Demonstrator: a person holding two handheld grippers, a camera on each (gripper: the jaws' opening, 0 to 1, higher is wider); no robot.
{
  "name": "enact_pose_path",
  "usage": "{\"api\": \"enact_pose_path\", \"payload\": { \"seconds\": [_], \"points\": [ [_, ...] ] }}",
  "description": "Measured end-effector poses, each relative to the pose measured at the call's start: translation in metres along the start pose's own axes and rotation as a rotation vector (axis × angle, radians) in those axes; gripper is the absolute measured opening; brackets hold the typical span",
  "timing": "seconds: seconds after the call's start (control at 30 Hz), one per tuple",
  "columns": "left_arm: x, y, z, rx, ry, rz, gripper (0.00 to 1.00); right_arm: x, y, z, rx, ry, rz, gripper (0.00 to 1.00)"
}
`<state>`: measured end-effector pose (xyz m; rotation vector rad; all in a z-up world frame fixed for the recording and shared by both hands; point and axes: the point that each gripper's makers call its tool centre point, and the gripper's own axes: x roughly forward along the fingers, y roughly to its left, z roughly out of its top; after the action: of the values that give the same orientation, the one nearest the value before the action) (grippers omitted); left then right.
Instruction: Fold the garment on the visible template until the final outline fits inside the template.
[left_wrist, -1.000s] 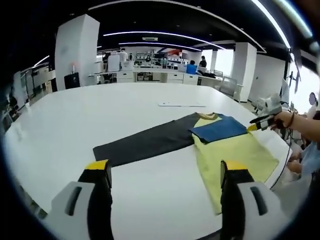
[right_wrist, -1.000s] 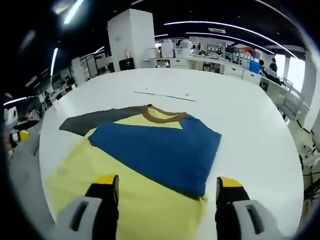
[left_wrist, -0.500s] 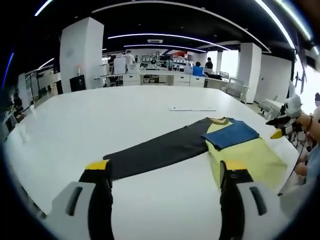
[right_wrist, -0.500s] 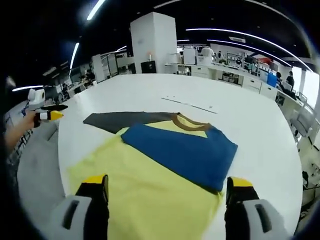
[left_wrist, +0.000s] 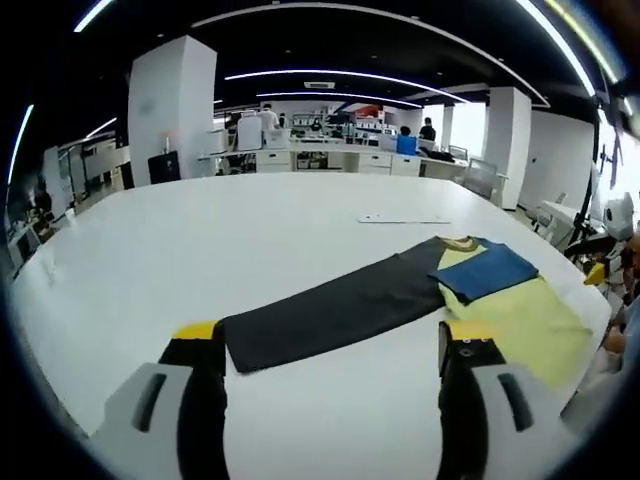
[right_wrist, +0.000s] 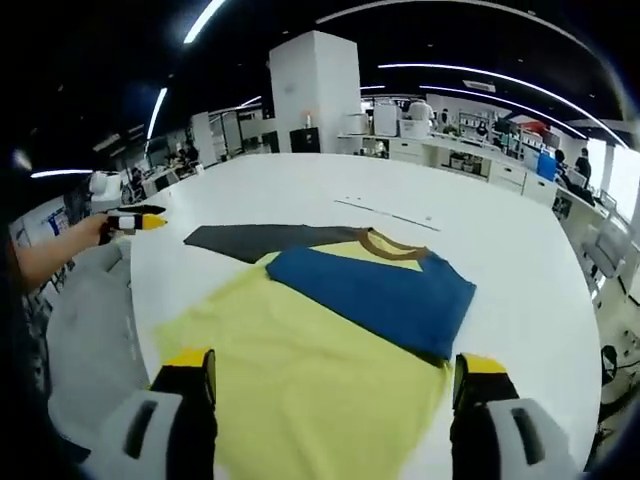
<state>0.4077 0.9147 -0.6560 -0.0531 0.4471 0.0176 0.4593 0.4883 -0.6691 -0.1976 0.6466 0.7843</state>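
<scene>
The yellow T-shirt (right_wrist: 300, 370) lies flat on the white table (right_wrist: 300, 190), its dark grey sleeve (left_wrist: 330, 310) stretching lengthwise toward the left gripper (left_wrist: 325, 350). The left is nearer that cuff; both it and the right gripper (right_wrist: 325, 375) gape empty.

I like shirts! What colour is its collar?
Brown collar, clearest in the right gripper view.

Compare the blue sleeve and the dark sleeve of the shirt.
The blue sleeve is folded over the yellow body; the dark sleeve lies stretched out flat on the table. The blue sleeve shows as a compact patch, the dark sleeve as a long strip. Both meet at the brown collar.
</scene>
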Motion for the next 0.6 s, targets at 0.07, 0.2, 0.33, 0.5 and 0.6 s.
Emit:
{"api": "enact_pose_path", "payload": {
  "seconds": [0.07,0.2,0.33,0.5,0.6],
  "points": [
    [0.004,0.002,-0.001,-0.011,-0.005,0.004,0.84,-0.004,0.002,0.000,0.019,-0.005,-0.001,0.99],
    [0.013,0.012,-0.007,-0.028,0.016,0.024,0.81,-0.012,0.009,-0.004,0.053,-0.008,0.019,0.99],
    [0.024,0.022,-0.017,-0.037,0.039,0.051,0.78,-0.020,0.007,-0.015,0.030,0.027,-0.009,0.98],
    [0.030,0.032,-0.026,-0.051,0.045,0.085,0.73,-0.031,0.004,-0.011,0.052,0.001,-0.023,0.98],
    [0.034,0.041,-0.030,-0.056,0.046,0.116,0.70,-0.035,0.001,-0.008,0.069,-0.019,-0.036,0.98]
  ]
}}
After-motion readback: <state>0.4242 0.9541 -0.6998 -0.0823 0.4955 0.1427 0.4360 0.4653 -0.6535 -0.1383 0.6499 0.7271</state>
